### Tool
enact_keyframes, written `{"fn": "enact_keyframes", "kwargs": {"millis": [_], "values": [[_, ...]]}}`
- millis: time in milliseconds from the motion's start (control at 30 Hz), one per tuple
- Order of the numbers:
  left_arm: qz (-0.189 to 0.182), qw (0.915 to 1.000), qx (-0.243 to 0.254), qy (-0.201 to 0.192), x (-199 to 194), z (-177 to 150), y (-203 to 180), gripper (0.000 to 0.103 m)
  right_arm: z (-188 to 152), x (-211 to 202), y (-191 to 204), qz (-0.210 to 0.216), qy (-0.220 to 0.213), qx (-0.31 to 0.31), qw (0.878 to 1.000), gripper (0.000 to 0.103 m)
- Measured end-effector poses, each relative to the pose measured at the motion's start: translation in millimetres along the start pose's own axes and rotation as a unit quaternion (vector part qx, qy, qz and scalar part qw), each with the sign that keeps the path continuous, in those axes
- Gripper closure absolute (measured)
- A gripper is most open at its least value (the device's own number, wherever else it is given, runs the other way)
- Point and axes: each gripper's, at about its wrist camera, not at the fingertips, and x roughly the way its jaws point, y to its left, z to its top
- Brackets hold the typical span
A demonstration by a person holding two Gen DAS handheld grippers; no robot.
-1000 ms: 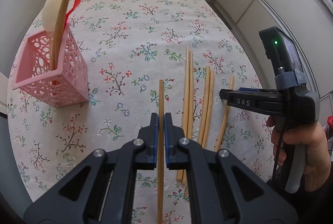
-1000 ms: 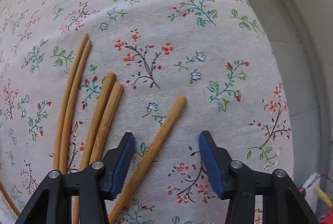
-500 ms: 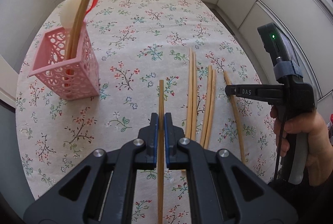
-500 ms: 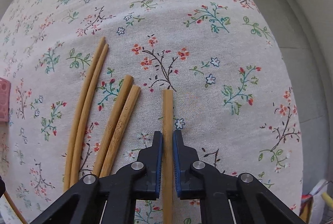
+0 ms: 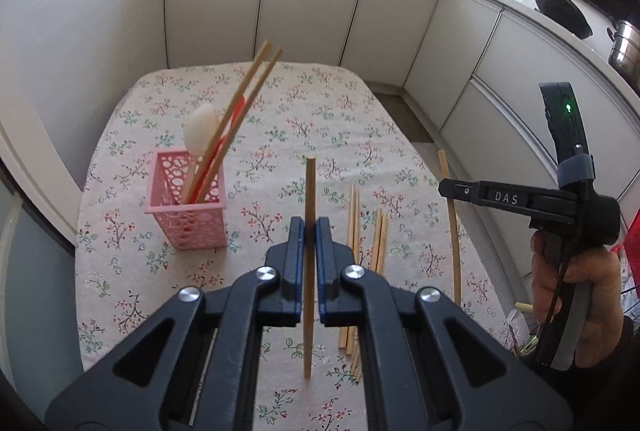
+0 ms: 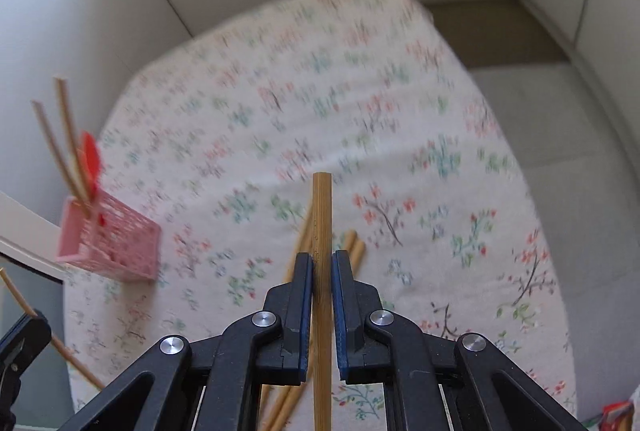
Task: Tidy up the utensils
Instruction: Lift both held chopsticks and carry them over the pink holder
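My left gripper (image 5: pixel 309 231) is shut on a wooden chopstick (image 5: pixel 309 187) and holds it above the flowered table. My right gripper (image 6: pixel 321 265) is shut on another wooden chopstick (image 6: pixel 321 215), also lifted; it shows in the left wrist view (image 5: pixel 444 187) at the right. A pink lattice holder (image 5: pixel 188 207) stands at the left with two chopsticks (image 5: pixel 250 91), a white spoon (image 5: pixel 202 125) and a red utensil in it; it shows blurred in the right wrist view (image 6: pixel 108 235). Several chopsticks (image 5: pixel 366 231) lie on the cloth between the grippers.
The flowered tablecloth (image 5: pixel 312 119) covers the table, with white cabinet doors (image 5: pixel 312 3) behind and to the right. A grey floor strip (image 6: pixel 552 119) runs along the table's right side. A black pan (image 5: pixel 562 9) and a steel pot (image 5: pixel 626 47) sit on the counter.
Both grippers have risen and tilted up with their chopsticks. The right gripper, open a second ago, closed on its chopstick and lifted it off the cloth.
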Motion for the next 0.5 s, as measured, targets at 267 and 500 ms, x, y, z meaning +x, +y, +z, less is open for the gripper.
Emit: {"fn": "enact_keyframes", "kwargs": {"millis": [267,500], "values": [[0.03,0.9927,-0.03,-0.113,-50,25,24,0.097,8,-60,33,0.031,-0.114,-0.017,0.993,0.095],[0.063,0.9758,-0.07,-0.197,-72,40,49,0.097,13,-78,58,0.063,-0.157,-0.04,0.985,0.095]]}}
